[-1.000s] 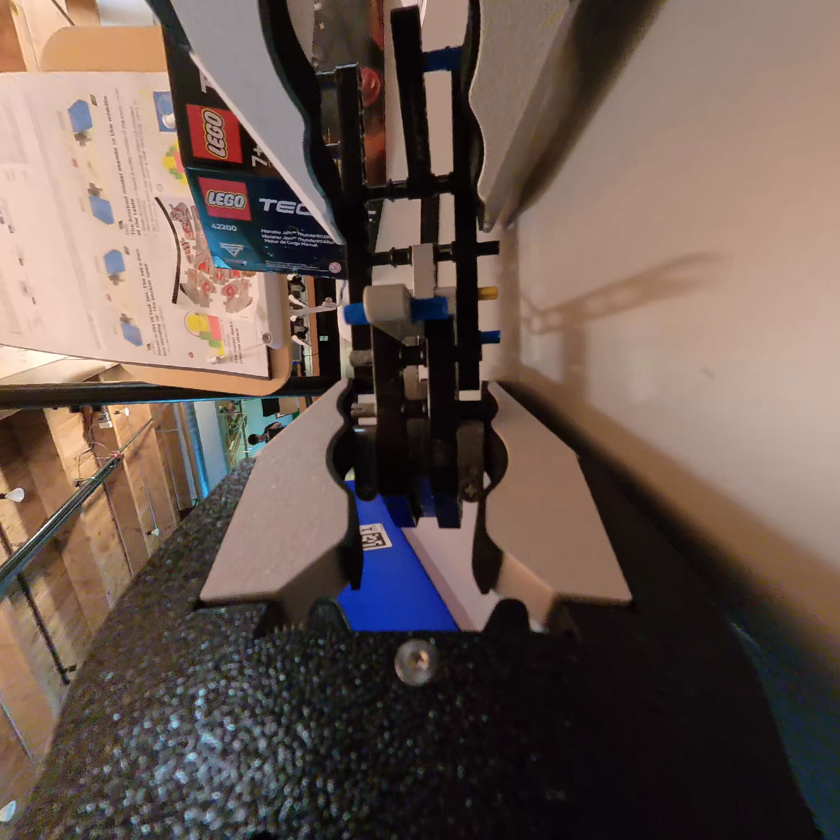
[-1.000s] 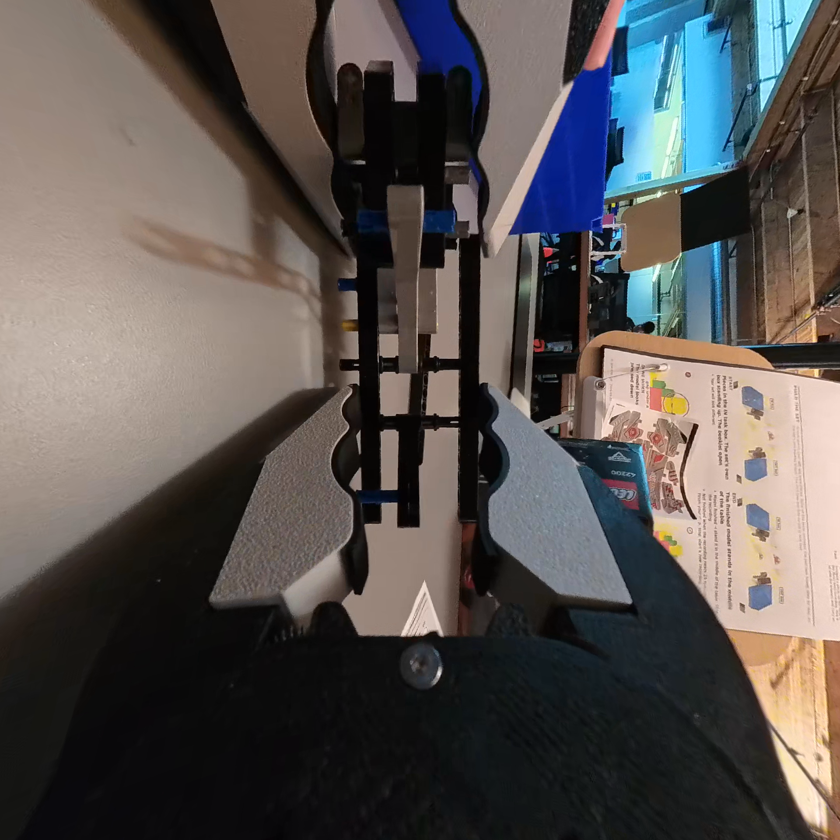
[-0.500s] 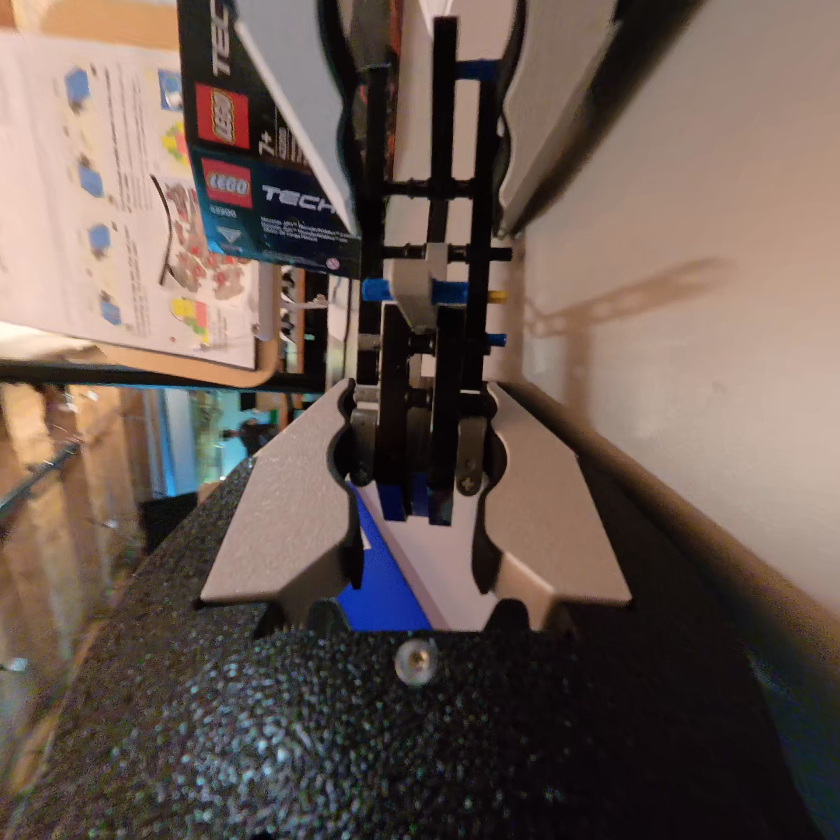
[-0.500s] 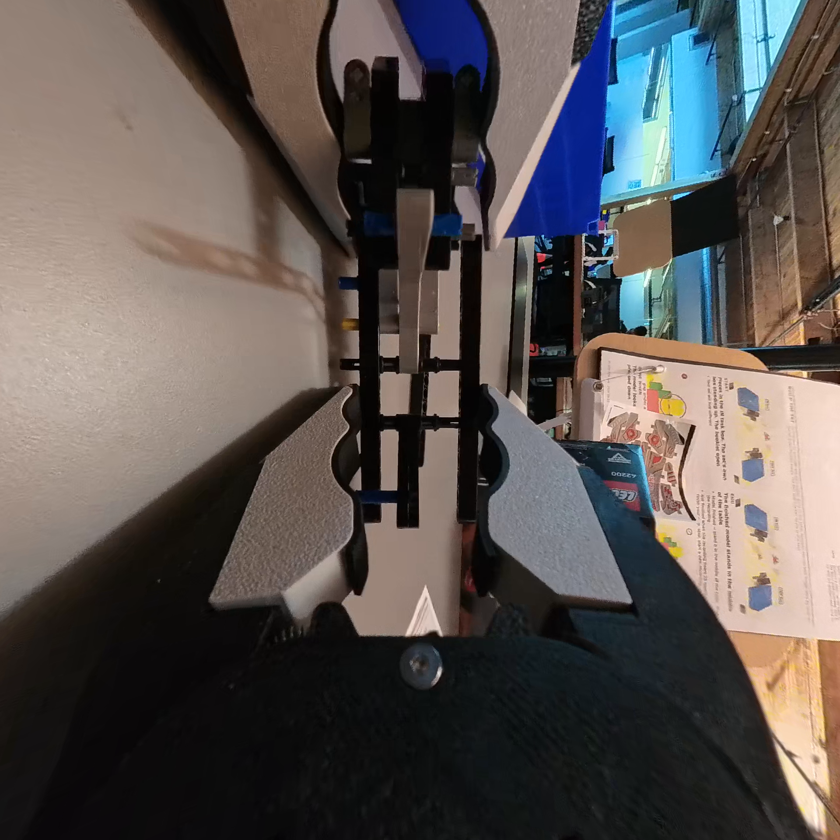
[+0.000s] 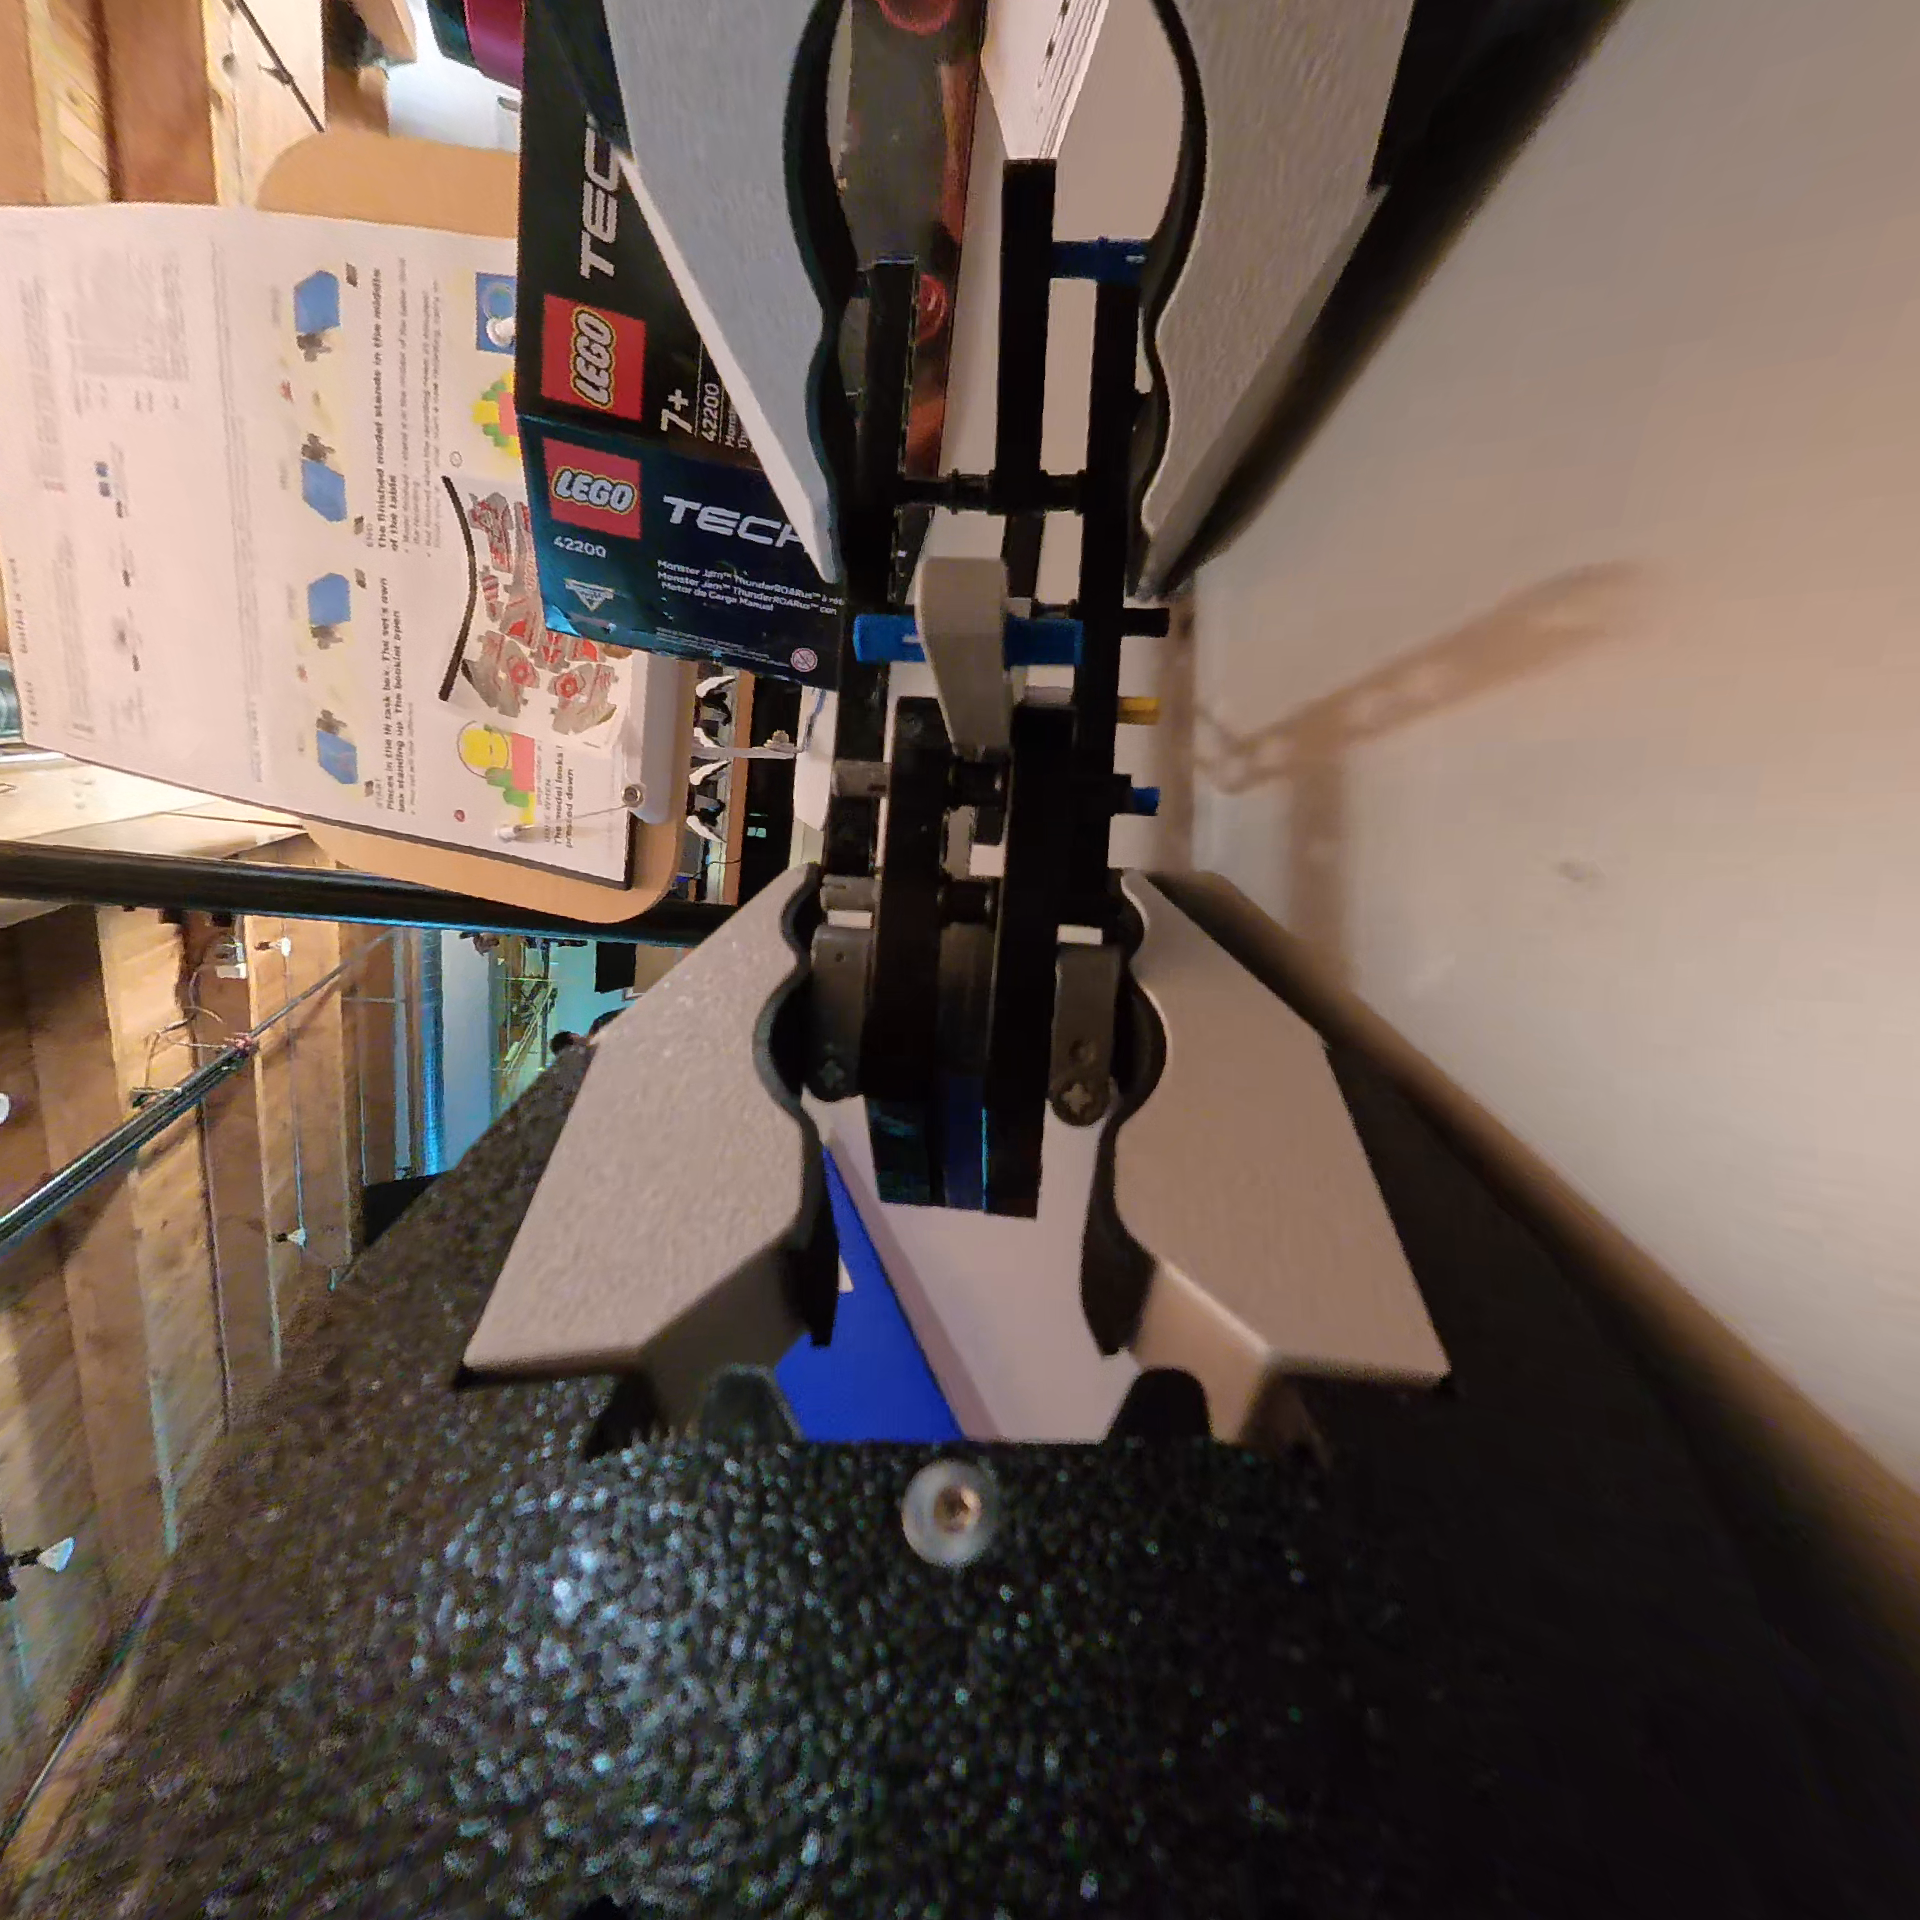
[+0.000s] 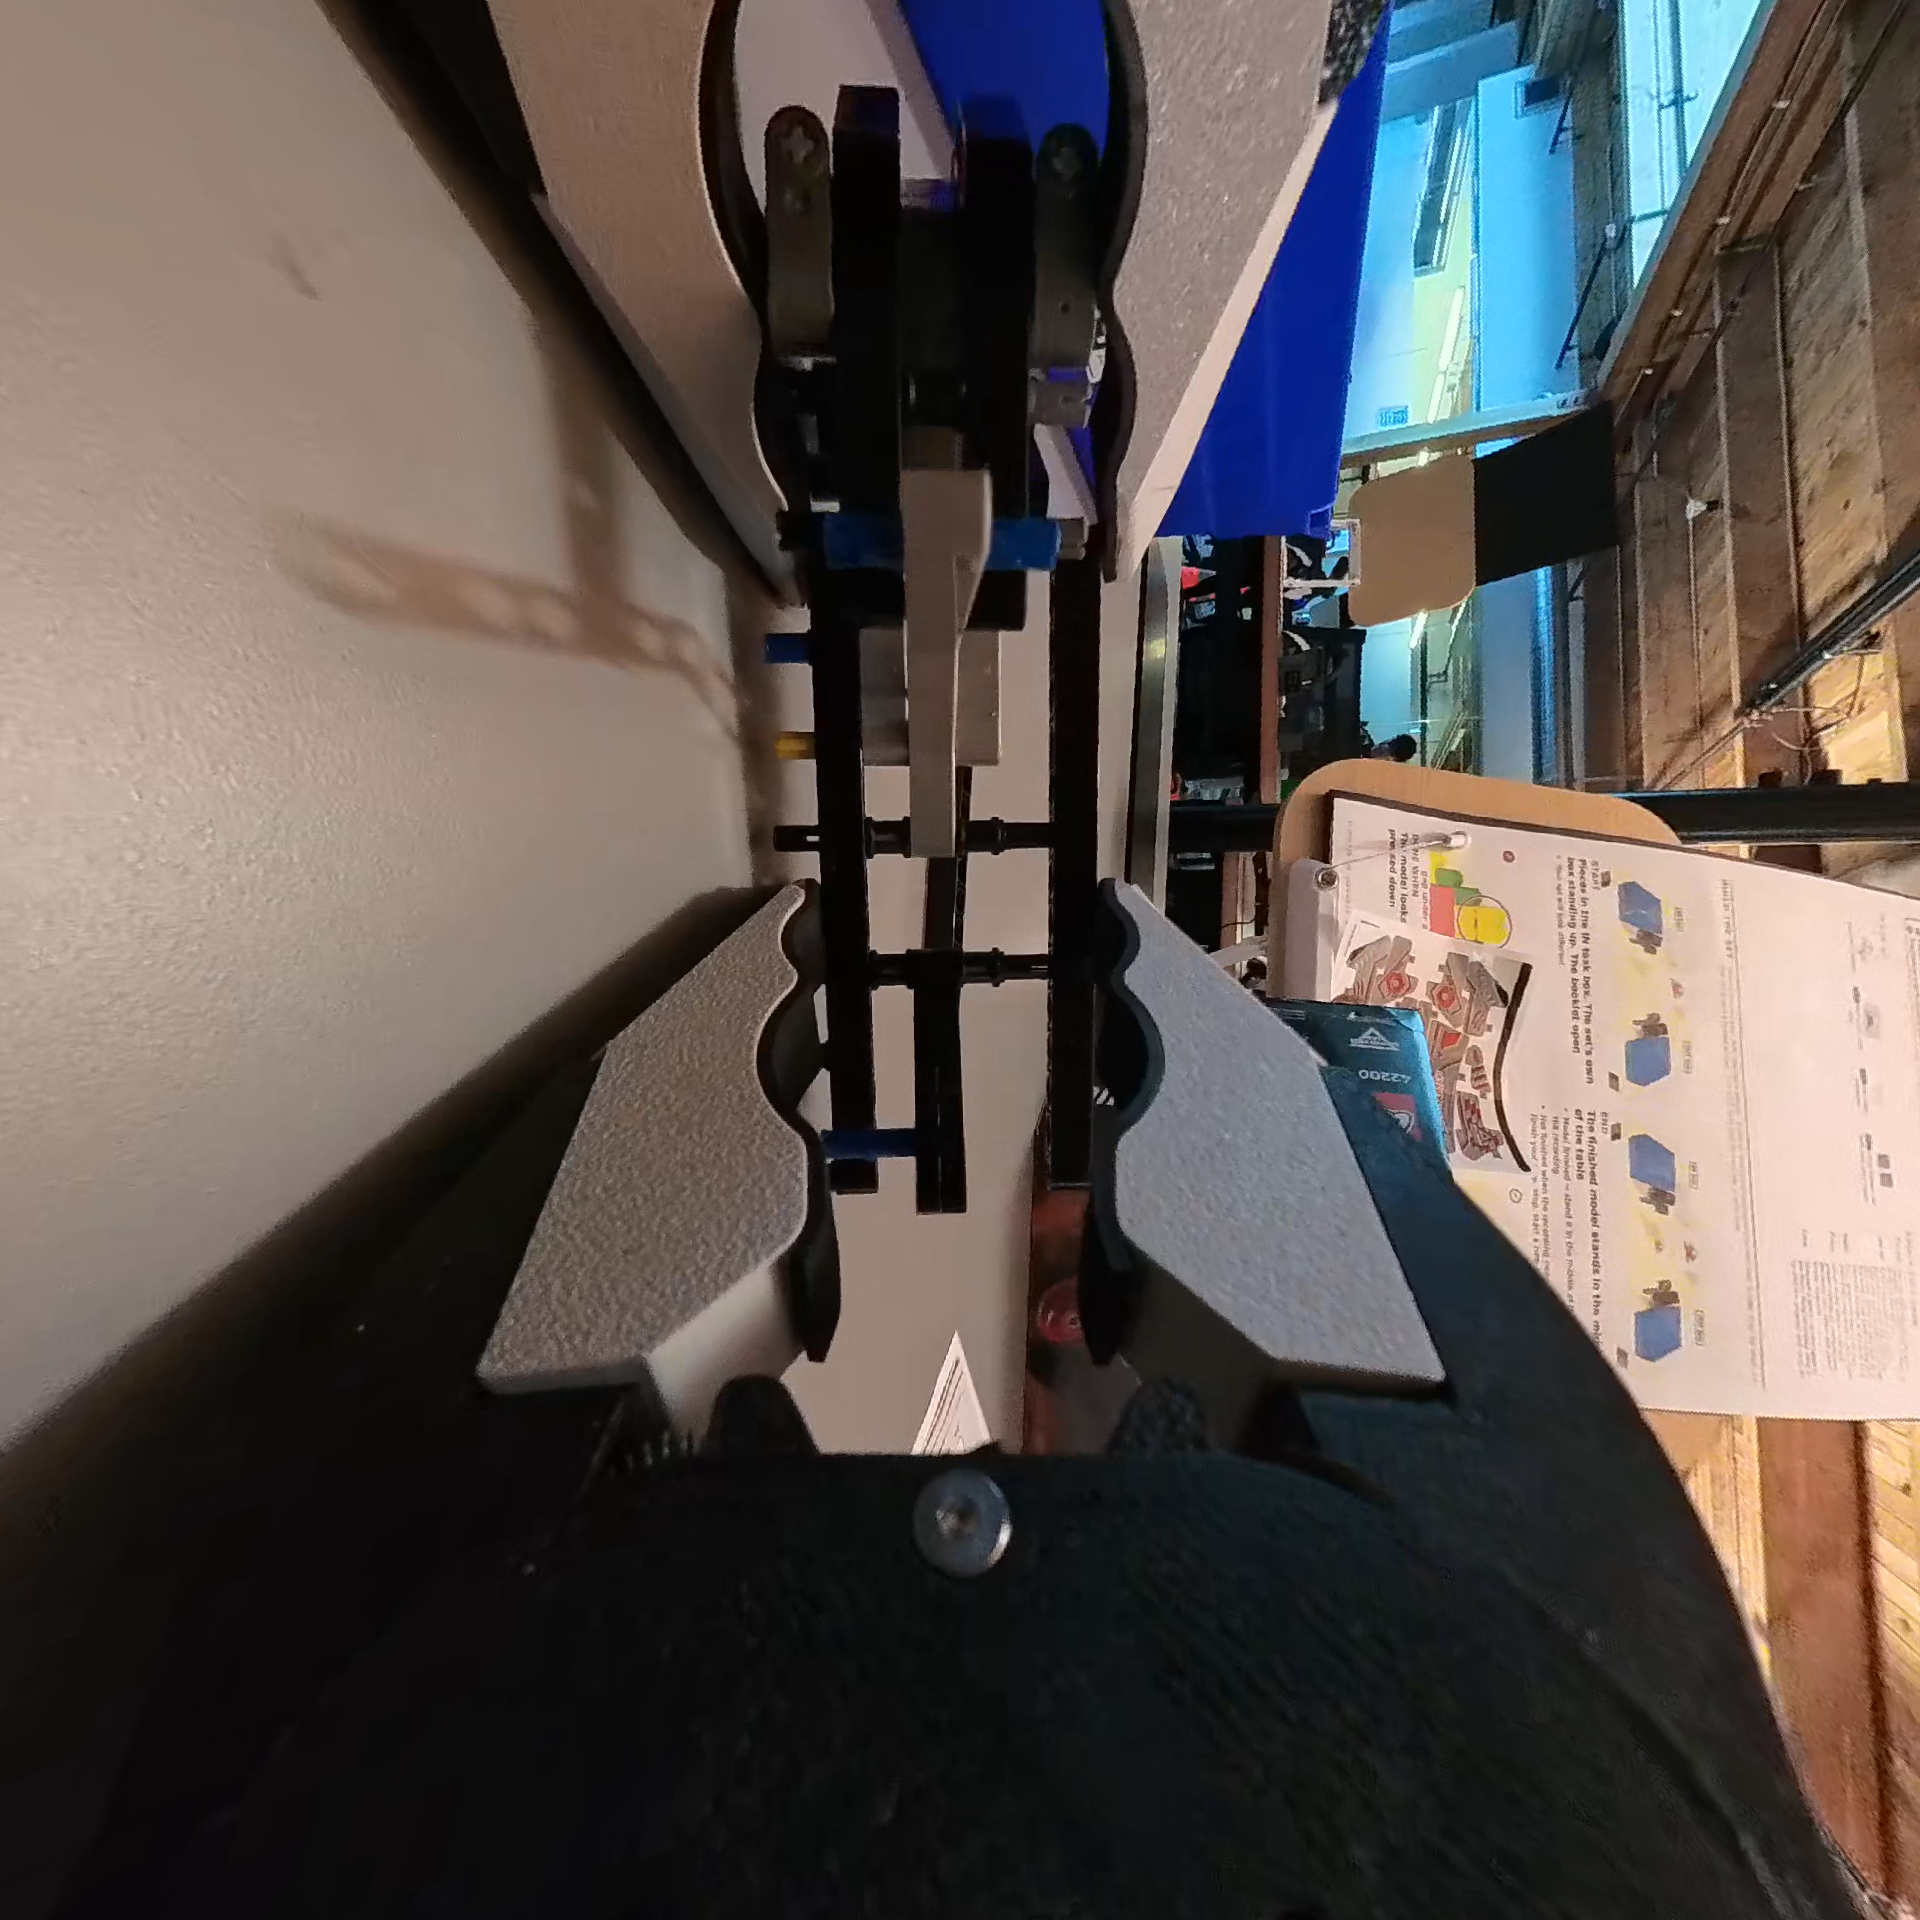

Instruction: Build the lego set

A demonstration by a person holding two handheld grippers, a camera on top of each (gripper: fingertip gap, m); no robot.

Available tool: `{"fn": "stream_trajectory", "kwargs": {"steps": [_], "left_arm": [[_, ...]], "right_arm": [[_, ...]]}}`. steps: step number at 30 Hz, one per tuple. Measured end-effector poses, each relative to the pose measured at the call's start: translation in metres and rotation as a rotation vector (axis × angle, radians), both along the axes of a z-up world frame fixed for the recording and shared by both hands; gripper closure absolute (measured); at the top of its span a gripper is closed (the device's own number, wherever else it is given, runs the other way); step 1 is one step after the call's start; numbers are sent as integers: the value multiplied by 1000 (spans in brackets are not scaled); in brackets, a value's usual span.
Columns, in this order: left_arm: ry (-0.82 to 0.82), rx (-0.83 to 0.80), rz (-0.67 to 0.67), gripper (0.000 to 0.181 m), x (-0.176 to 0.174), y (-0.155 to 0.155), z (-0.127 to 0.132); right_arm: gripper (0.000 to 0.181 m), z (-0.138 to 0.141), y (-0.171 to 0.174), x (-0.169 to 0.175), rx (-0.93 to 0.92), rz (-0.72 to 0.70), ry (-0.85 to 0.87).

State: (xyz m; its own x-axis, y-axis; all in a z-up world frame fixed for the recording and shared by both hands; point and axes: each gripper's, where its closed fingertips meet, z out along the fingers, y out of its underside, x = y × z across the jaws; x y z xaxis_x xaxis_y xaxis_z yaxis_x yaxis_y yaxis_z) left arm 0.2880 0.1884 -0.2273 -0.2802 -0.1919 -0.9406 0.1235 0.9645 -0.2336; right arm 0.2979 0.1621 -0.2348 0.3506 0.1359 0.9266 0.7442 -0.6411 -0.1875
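Both views rolled roughly a quarter turn, claws nose to nose. Left claw (image 5: 961,1039) closed onto the near end of the lego frame (image 5: 977,790), grey fingers (image 5: 665,1164) pinching the thick end with black beams and grey links. Right claw (image 6: 956,1070) closed onto the opposite end, fingers (image 6: 675,1132) squeezing the two outer black beams; each claw shows at the top of the other's view.

Bench (image 5: 1558,727) is pale and matte, filling the right of the left view and the left of the right view, frame shadow cast across it. Room: wood-plank walls, black rail, bright windows behind.

Frame (image 6: 945,665) spans straight between the claws, off the bench: black beams, black cross pins, blue axle, grey lever, yellow and blue pin tips. Lego box (image 5: 644,488) and instruction sheet (image 5: 260,520) on a board sit beyond, left in the left view.
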Motion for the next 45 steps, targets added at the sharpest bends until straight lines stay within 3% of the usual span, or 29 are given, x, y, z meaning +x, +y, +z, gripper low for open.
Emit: {"fn": "stream_trajectory", "kwargs": {"steps": [15,28,37,45], "left_arm": [[-1,-43,-37,130,-5,-2,0],[11,-40,-44,130,-9,0,-2],[-1,-14,-42,130,-10,2,-2],[-4,0,-32,130,-10,3,-3]], "right_arm": [[130,-2,1,-2,34,-4,35],[132,1,1,-5,21,33,-150],[125,5,-1,-2,40,12,-166],[132,1,-2,1,5,-9,-143]]}}
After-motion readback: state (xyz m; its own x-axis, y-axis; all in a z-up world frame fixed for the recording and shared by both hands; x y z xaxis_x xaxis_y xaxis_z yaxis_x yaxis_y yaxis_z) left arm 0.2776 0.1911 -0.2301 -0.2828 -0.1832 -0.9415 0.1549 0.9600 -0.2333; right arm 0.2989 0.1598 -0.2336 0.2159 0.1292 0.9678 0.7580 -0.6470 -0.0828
